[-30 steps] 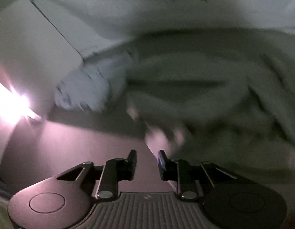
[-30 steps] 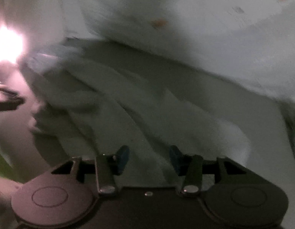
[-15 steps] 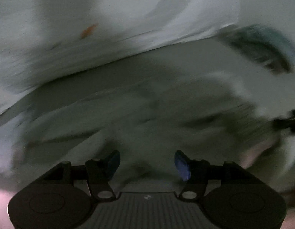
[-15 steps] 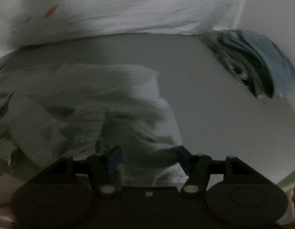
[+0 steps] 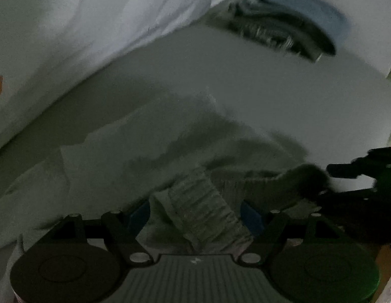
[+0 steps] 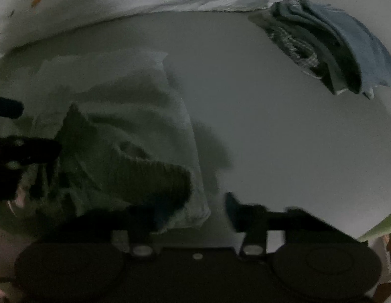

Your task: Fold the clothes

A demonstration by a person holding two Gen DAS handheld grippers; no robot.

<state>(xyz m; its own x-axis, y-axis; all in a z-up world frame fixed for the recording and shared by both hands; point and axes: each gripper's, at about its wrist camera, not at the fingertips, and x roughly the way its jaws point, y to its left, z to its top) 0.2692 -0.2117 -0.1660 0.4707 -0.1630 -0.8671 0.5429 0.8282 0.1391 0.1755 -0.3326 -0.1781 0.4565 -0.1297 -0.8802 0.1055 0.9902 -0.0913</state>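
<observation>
You see a pale, soft knit cloth garment (image 5: 150, 156) with a ribbed elastic band (image 5: 205, 212), lying on a smooth matt grey sheet (image 6: 271, 139). The folded blue and dark cloth pile (image 6: 334, 48) looks coarser, partly fringed.

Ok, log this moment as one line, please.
stage: gathering pale garment | left gripper: open, ribbed cuff between pads | right gripper: open, closing at garment edge | folded pile: far corner

Both claws (image 5: 196, 213) (image 6: 194, 210) black w/ blue pads, silver screws, round discs; ribbed base, prob. grey.
</observation>
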